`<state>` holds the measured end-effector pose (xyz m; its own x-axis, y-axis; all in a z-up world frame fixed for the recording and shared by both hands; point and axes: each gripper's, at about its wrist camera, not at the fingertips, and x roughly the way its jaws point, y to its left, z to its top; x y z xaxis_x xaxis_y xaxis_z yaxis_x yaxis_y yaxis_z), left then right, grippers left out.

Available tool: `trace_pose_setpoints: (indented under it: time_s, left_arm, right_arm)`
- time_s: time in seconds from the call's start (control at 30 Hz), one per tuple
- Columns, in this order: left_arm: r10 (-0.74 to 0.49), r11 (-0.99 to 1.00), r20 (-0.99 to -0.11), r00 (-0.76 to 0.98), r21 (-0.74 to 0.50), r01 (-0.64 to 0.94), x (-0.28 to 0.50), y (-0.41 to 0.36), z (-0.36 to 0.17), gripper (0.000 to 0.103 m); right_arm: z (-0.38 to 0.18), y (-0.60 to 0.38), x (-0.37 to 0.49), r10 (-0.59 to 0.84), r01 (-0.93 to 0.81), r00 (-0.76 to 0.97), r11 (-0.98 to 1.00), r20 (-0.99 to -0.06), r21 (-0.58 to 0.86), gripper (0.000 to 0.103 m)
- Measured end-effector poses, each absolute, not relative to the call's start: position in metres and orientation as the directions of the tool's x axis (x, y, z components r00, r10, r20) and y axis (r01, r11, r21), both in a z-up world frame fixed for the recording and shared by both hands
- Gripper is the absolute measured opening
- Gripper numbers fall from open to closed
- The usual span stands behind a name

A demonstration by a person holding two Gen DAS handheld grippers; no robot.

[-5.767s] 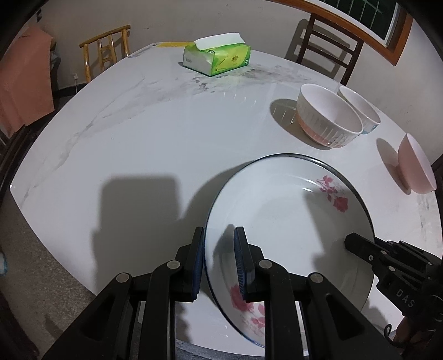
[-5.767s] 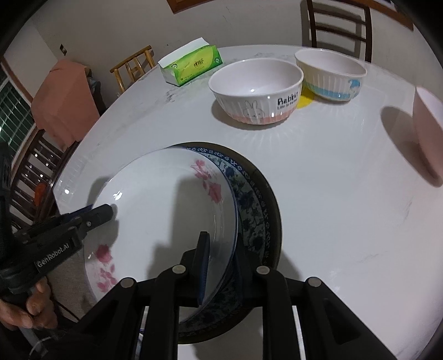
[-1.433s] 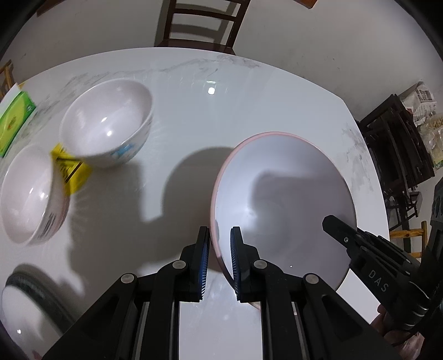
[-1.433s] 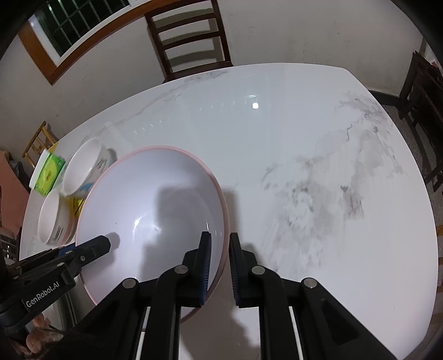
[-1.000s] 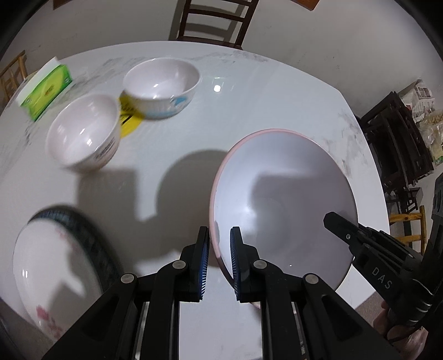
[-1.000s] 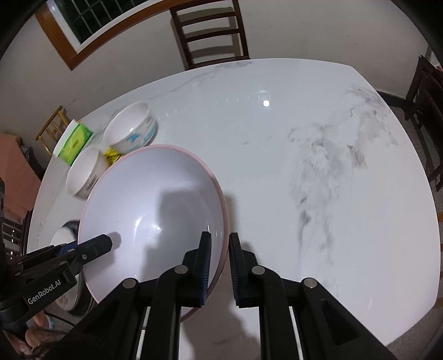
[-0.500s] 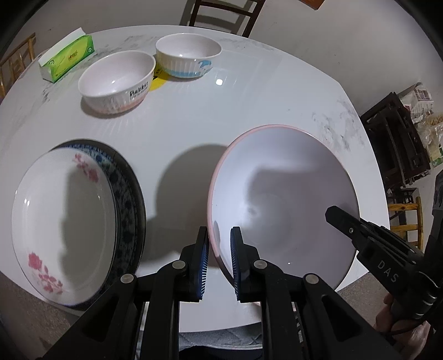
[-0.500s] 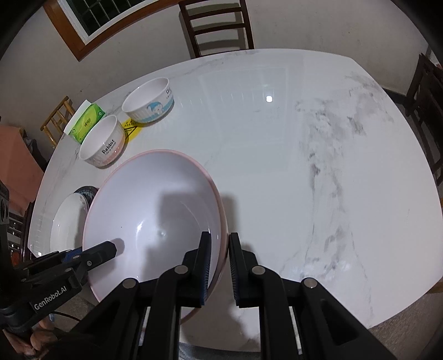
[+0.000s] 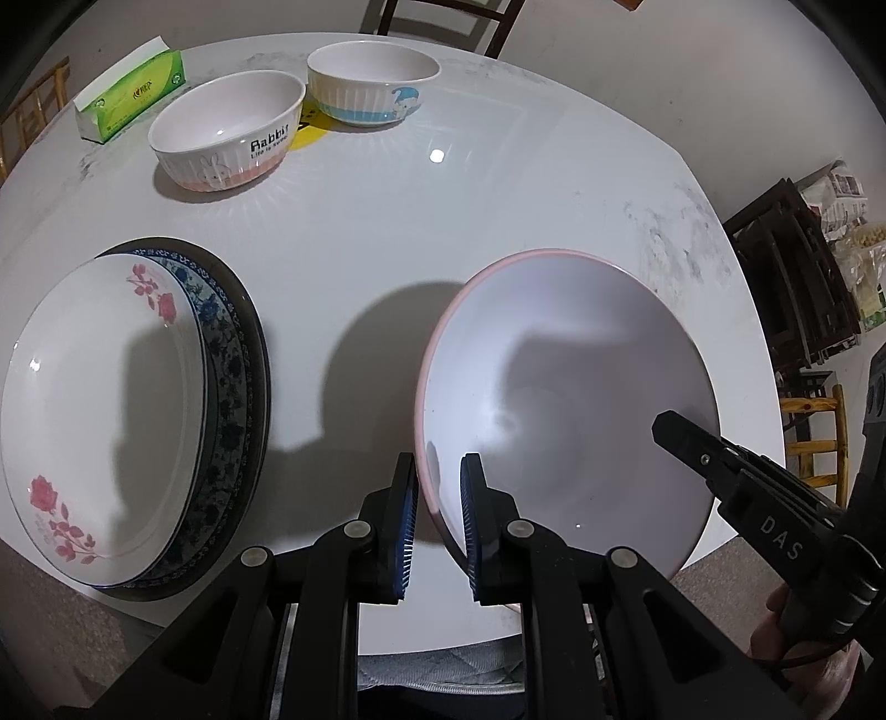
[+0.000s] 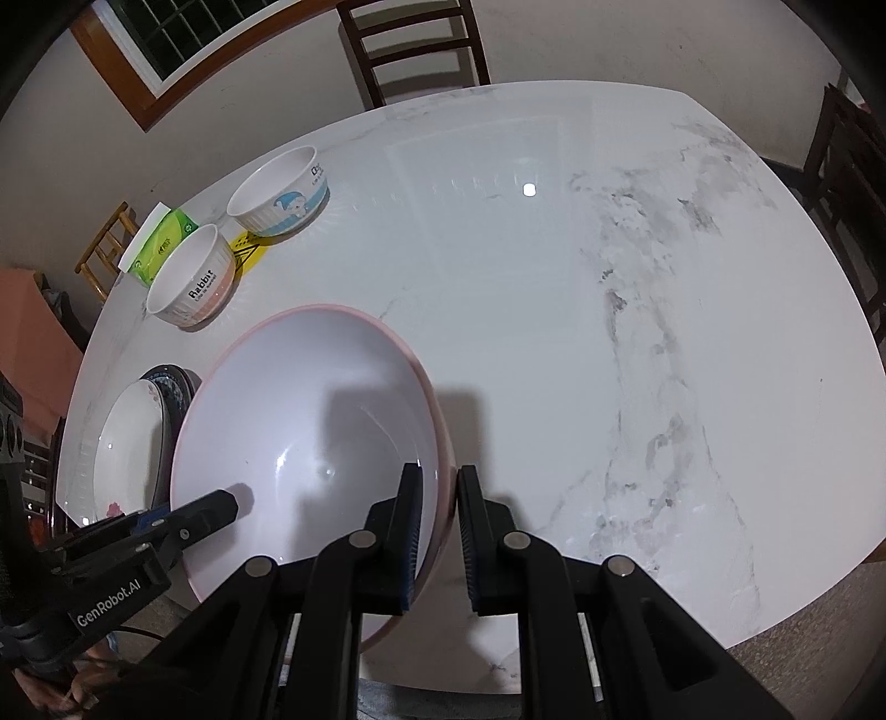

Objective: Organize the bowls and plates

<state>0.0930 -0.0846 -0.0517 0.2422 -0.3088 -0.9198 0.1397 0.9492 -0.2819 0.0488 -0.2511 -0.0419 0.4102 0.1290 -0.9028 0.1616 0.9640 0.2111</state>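
Note:
A large pink-rimmed bowl [image 9: 570,399] is held above the white marble table [image 9: 387,221] by both grippers. My left gripper [image 9: 437,493] is shut on its left rim. My right gripper [image 10: 440,504] is shut on its right rim; the bowl also shows in the right wrist view [image 10: 310,421]. To the left lies a stack of plates: a white rose plate [image 9: 99,410] on top of a blue-patterned plate [image 9: 230,399]. Two small bowls stand at the back: a Rabbit bowl [image 9: 227,138] and a blue-banded bowl [image 9: 374,83].
A green tissue box [image 9: 133,94] sits at the back left beside the Rabbit bowl. A yellow sticker [image 9: 310,130] lies between the small bowls. Chairs [image 10: 415,50] stand around the table. The table's right part [image 10: 637,332] is bare marble.
Both grippers have carried the pink-rimmed bowl left along the table toward the plate stack. The plate stack and small bowls now show closer in the left wrist view.

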Motion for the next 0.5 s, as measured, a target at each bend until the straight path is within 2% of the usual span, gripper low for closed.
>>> trace_pose_setpoints:
  time_s: [0.5]
  left_arm:
    - [-0.296,0.953,-0.913,0.279,-0.262,0.155,0.0903,-0.0895,-0.0476,0.013]
  right_arm:
    - [-0.0473,-0.2531,0.0466,0.148,0.168,0.414,0.957,-0.898,0.236,0.016]
